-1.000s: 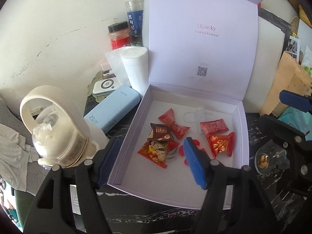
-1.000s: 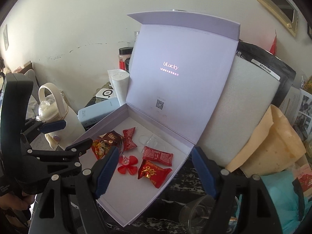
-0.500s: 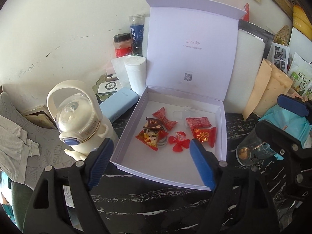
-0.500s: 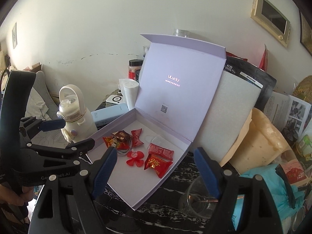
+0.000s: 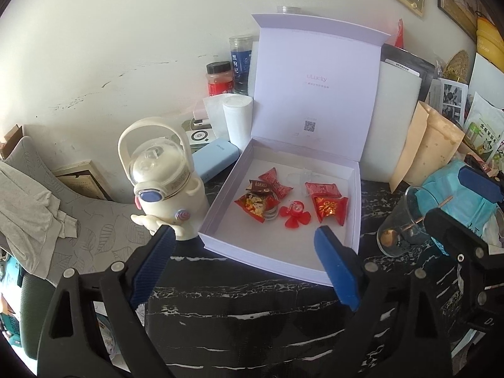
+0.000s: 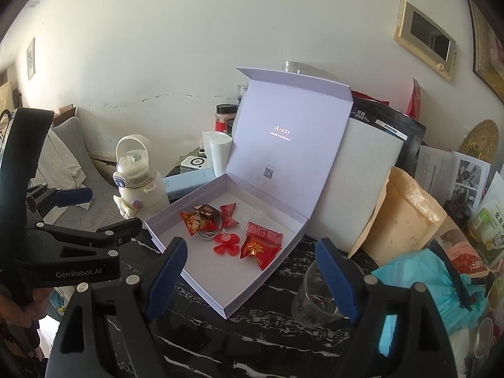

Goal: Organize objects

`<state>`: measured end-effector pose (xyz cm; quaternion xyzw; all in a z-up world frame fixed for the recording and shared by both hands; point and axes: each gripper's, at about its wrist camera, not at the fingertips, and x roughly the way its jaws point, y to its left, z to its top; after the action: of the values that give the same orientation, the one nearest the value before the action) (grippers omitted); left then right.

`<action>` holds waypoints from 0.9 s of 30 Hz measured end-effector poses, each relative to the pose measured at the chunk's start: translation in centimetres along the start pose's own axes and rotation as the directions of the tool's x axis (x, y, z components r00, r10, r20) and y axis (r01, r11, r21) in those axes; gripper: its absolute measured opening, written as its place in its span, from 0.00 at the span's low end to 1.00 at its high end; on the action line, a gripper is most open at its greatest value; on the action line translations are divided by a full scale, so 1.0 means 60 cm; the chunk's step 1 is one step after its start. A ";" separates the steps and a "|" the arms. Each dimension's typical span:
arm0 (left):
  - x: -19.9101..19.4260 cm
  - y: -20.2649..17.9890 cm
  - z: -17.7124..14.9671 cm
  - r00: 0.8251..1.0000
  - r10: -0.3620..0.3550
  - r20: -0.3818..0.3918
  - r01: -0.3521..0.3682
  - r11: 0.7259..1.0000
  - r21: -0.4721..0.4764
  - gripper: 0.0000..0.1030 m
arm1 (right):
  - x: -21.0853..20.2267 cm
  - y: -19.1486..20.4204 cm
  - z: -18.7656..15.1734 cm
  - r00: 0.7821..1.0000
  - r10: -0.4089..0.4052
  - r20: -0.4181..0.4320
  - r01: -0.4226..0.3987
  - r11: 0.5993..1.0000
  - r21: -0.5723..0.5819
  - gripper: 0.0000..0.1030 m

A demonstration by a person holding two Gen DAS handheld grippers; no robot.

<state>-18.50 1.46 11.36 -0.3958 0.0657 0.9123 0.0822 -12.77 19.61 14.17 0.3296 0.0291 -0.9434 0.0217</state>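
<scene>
- Wall point(image 5: 126, 47): off-white, cracked and scuffed; framed panel point(image 6: 425, 39) high on right.
- Grey leaf-print cushion point(image 5: 78, 220) with grey cloth point(image 5: 28, 195) at far left.
- Cream bottle point(image 5: 160, 176) with loop handle, just left of box, on tabletop edge.
- Blue power bank point(image 5: 214, 157), white roll point(image 5: 237, 119), red-label jar point(image 5: 219, 78) behind the bottle, near wall.
- Tabletop point(image 5: 252, 315): black marble with white veins, bare in front.
- Lilac box point(image 5: 283, 261) centre, lid upright; red candy packets point(image 5: 329, 209), brown candy point(image 5: 260, 186), red flower clip point(image 5: 294, 215) lie inside.
- Left claw point(image 5: 245, 264): jaws opening, wide, nothing between them, hanging over front of box.
- Right claw point(image 6: 249, 274): jaws opening, wide, holding nothing, near box corner.
- Glass cup point(image 5: 400, 223) right of box.
- Tan paper bags point(image 5: 431, 145), teal bag point(image 5: 466, 195), papers crowd right side.
</scene>
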 end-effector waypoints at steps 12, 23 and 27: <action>-0.062 -0.016 -0.065 1.000 0.017 0.018 -0.018 1.000 0.011 0.89 | -0.046 0.010 -0.056 1.000 -0.005 0.014 0.005 1.000 0.003 0.82; -0.081 -0.031 -0.130 0.999 0.004 -0.033 -0.004 1.000 0.012 0.89 | -0.062 0.020 -0.116 0.999 -0.045 -0.004 0.045 0.999 -0.004 0.82; -0.086 -0.034 -0.149 0.999 0.019 -0.031 -0.018 1.000 0.019 0.89 | -0.058 0.024 -0.135 0.999 -0.037 -0.024 0.037 0.999 0.004 0.82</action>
<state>-8.25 1.32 8.94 -0.4087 0.0793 0.9060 0.0765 -4.93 18.81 9.99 0.3402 0.0331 -0.9398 0.0032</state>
